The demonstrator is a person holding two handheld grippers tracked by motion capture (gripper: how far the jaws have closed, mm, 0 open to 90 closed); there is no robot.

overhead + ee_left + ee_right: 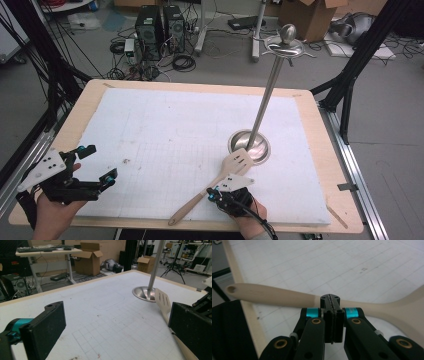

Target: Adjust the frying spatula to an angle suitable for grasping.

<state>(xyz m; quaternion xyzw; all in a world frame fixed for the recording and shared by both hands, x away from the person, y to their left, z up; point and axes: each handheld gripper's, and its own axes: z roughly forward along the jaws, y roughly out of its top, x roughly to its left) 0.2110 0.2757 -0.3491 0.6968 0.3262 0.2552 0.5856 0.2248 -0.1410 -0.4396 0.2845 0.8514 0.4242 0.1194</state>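
The place was a robotics or recording lab, not a home. The work went on at a plywood-edged table covered with a white gridded foam sheet, framed by black metal struts and set on a bare grey concrete floor. Behind the table, two black desktop computer towers stood on the floor among tangled black cables. Brown cardboard boxes lay open near the wall, beside a white-legged desk carrying a dark keyboard. Farther back, black tripod stands stood among more benches of equipment.
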